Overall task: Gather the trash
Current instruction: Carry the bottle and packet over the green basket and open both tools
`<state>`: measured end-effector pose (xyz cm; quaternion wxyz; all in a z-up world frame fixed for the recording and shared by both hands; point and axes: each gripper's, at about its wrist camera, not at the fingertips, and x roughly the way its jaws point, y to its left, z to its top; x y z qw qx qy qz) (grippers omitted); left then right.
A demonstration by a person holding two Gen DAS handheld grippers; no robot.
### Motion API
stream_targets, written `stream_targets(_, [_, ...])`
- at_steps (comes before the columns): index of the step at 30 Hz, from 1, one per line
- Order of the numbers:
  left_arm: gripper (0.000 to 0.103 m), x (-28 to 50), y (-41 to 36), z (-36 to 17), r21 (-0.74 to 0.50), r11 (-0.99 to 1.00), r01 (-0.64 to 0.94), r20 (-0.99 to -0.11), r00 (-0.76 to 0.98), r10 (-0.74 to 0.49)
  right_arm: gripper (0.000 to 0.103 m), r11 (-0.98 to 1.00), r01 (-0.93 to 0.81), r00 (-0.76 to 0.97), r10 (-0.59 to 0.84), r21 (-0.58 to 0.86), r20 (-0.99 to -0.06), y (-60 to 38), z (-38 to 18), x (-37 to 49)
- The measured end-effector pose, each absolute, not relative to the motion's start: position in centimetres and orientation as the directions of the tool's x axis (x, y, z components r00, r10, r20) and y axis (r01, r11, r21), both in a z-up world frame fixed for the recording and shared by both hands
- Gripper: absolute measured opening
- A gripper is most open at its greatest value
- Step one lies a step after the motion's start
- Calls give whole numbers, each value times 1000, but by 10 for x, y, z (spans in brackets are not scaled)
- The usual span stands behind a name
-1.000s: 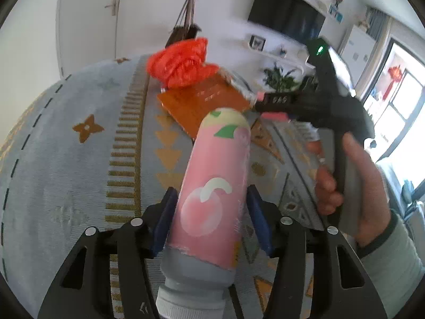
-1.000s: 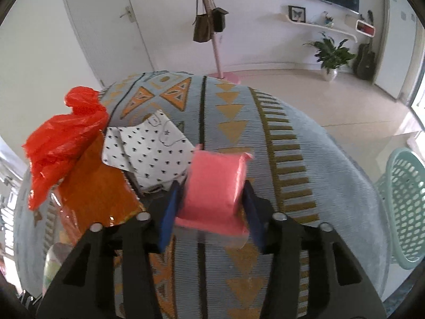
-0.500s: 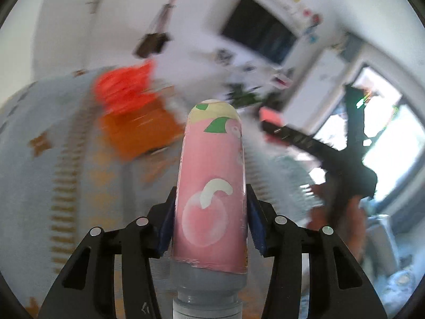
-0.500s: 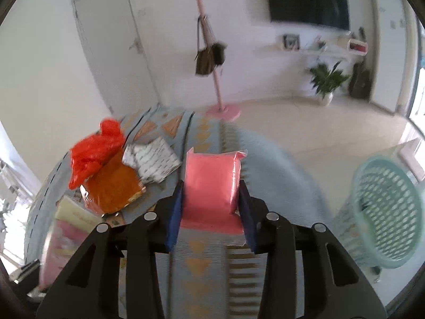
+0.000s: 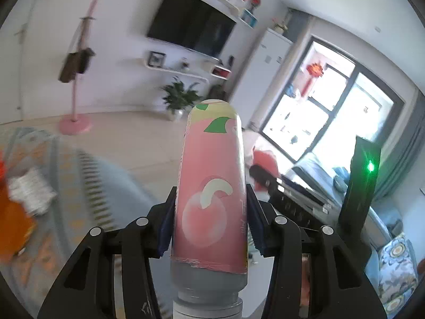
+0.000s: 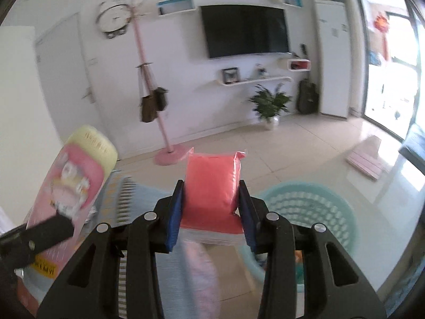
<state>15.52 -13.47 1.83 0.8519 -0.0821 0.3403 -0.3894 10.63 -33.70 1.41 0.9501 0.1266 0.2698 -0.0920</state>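
Left wrist view: the left gripper (image 5: 211, 226) is clamped on a tall pink plastic bottle w/ a peach picture and a grey cap end (image 5: 211, 199). Blue pads (image 5: 166, 228) press on both sides of it. The cap end is near the camera and the round yellow end points away, up into the room. Its jaws were just closing a bit more, w/ the bottle between them.

Off to the right in this view is the black right gripper (image 5: 268, 183) w/ a green light on its body, and a bit of red shows at its tip.

Right wrist view: the right gripper (image 6: 211, 212) is clamped on a small red-pink plastic packet (image 6: 212, 191). Blue pads (image 6: 174, 220) squeeze it on the left & right sides. The packet sticks up past the tips. The pink bottle (image 6: 77, 175) shows at the left here too, held by a black finger (image 6: 39, 235) of the left gripper.

Just under and right of the packet is a round light-green plastic basket w/ holes in its wall (image 6: 313, 207). It stands on the shiny pale tile floor (image 6: 305, 146). It looks empty inside, as far as I can see.

A grey-blue rug w/ gold and orange shapes (image 5: 87, 186) lies low at the left. On it are an orange flat packet (image 5: 13, 226) and a white dotted packet (image 5: 30, 191), both blurry. Behind are a pink coat stand (image 6: 159, 106), a black TV (image 6: 244, 32) and a green plant in a pot (image 6: 269, 106).
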Motion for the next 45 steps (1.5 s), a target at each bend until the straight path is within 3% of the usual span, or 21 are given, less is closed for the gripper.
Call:
stream_targets(5, [46,190,-200,-17,-521,581,626,-552,272,-788,36,916,344,784,-158,208,-600,-391,-19,109])
stream_targets(16, [46,231,-284,-94,-575,598,559,-644,141,-752,37,845,501,641,-216,188,-736,-461,-107,114])
stream_targets(17, [52,234,-287,-100,-592,608,530,-650,132,-748,38,839,514,627,-229,175,-745,-465,-112,114])
stream_targets(18, [58,238,-286,-104,-601,611,515,-646,138,-751,39,834,525,617,-238,168,-750,-469,-116,114])
stream_targets(21, [61,238,-283,-101,-601,600,527,-630,149,-762,57,815,552,602,-247,173,-759,-481,-122,113])
stream_targets(25, [61,230,-278,-83,-604,570,556,-590,169,-790,58,798,568,612,-247,200,-751,-492,-121,99])
stream_targets(29, [61,217,-263,-58,-565,555,610,-559,212,-802,58,806,549,648,-241,223,-723,-482,-107,90])
stream_targets(33, [60,200,-223,-19,-606,456,652,-441,201,-875,58,833,498,698,-221,241,-681,-455,-77,91])
stream_targets(39, [60,176,-133,33,-542,461,703,-316,337,-887,58,899,380,775,-182,217,-606,-389,-30,100])
stream_targets(45, [73,157,-20,58,-437,650,622,-289,587,-756,58,949,219,835,-61,228,-547,-305,2,115])
